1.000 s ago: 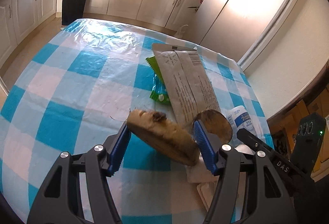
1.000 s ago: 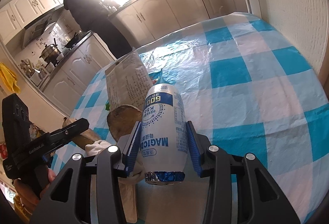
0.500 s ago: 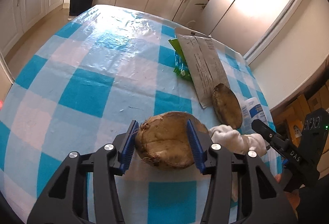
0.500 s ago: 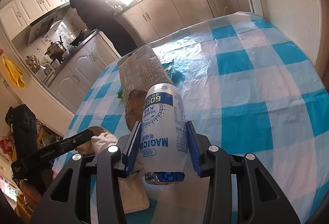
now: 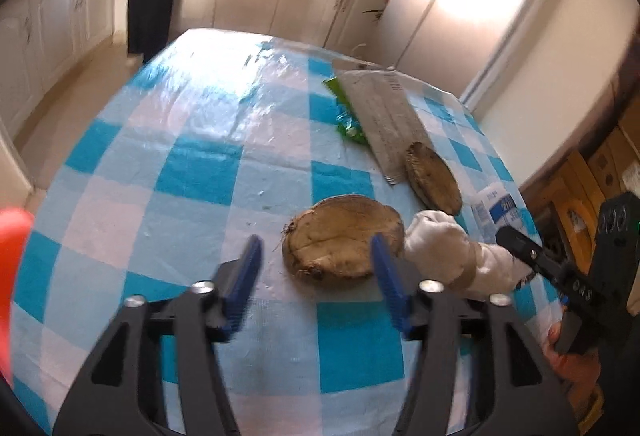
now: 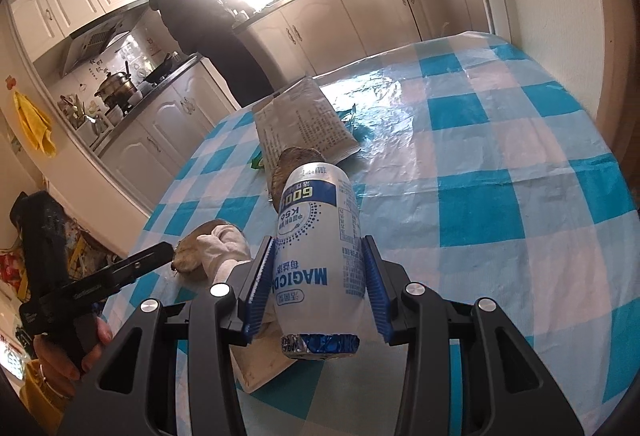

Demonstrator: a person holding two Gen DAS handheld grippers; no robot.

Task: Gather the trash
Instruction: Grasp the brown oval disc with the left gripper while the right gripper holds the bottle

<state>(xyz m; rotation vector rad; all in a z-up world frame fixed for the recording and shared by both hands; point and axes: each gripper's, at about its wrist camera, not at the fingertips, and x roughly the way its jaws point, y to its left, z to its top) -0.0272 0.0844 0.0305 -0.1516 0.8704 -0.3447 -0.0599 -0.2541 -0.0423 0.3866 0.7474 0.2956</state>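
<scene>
My left gripper (image 5: 316, 272) is spread wide, gripping nothing; the brown husk half (image 5: 342, 238) lies on the checked tablecloth (image 5: 192, 172) just past its tips (blurry, might graze the right finger). My right gripper (image 6: 318, 282) is clamped round the white bottle (image 6: 318, 252).

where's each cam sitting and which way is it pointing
Left wrist view: rides the left hand-held gripper, facing across the checked table at a coconut shell half; its open fingers show, plus the right hand-held gripper at the right edge.
Right wrist view: rides the right hand-held gripper, facing over the table toward the kitchen counter; its fingers clamp a white bottle, and the left hand-held gripper shows at left.
Shared: shell half, second shell, paper packet, white cloth.
</scene>
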